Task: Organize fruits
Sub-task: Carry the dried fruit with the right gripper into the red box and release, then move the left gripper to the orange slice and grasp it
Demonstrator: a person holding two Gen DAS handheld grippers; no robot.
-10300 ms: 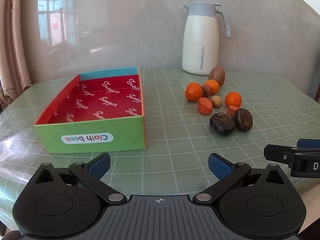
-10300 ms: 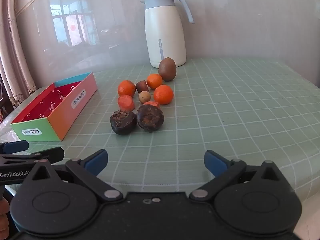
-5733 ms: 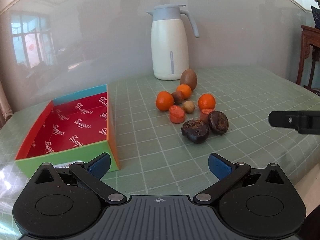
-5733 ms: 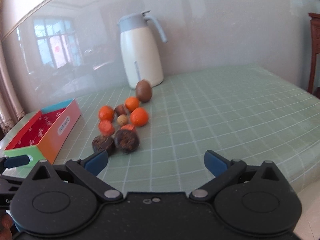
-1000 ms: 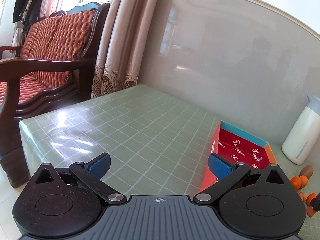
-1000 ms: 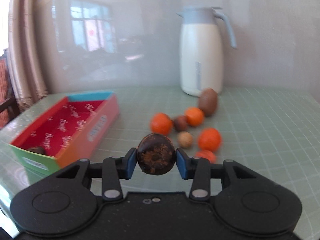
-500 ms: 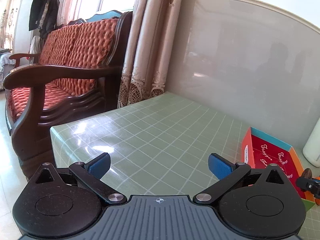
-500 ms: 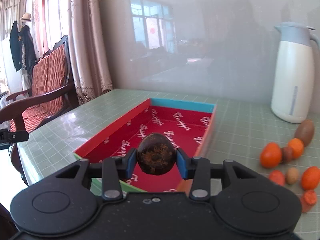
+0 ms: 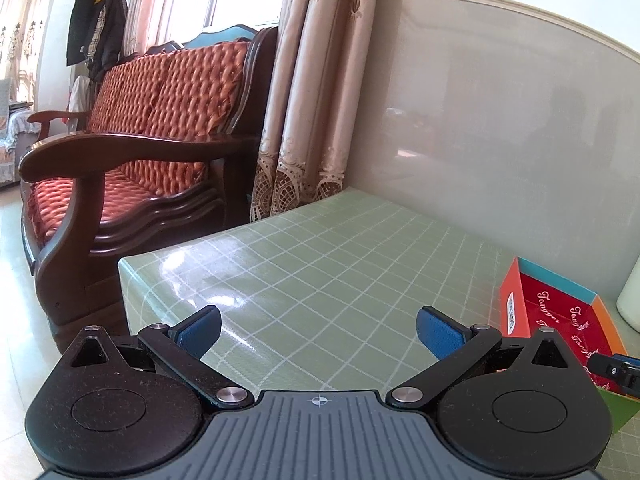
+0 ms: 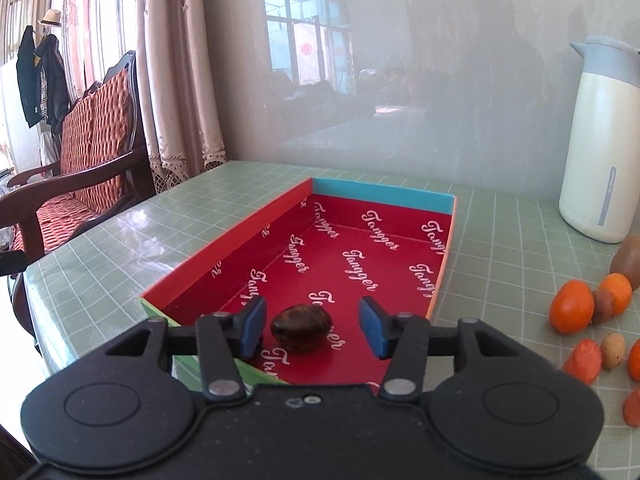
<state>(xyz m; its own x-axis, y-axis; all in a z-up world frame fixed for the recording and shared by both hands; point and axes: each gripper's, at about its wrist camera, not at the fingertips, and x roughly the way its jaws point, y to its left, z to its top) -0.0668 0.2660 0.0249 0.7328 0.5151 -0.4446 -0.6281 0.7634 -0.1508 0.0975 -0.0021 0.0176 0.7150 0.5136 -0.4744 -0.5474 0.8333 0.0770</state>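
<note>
Low in the middle of the right wrist view, my right gripper (image 10: 312, 326) hangs over the near end of the box (image 10: 448, 216), and its jaws are opening. Between the blue pads (image 10: 253, 325) lies the dark fruit (image 10: 301, 328), a wrinkled brown lump. It sits on the red floor of the box, close to the left pad; there is clear space between it and the right pad, and neither one presses on it. The floor is printed with white script, and the far wall, just above the centre of the frame, is blue.

At the right edge of that view the other fruits stay on the green checked tablecloth (image 10: 120, 264): an orange one (image 10: 571, 307), a second orange (image 10: 619, 288) behind it, a small tan one (image 10: 613, 351) and a red-orange piece (image 10: 584, 361). A brown oval fruit (image 10: 629, 261) stands near the white jug (image 10: 600, 160) at the upper right.

My left gripper (image 9: 318, 328) fills the bottom of its own view, spread wide with nothing between the pads, over bare tablecloth. The box appears only at the right edge there, and a dark tip of the right gripper pokes in beside it. A wooden sofa with orange cushions (image 9: 160, 128) takes the left half of the frame, with curtains (image 9: 312, 100) behind it.
</note>
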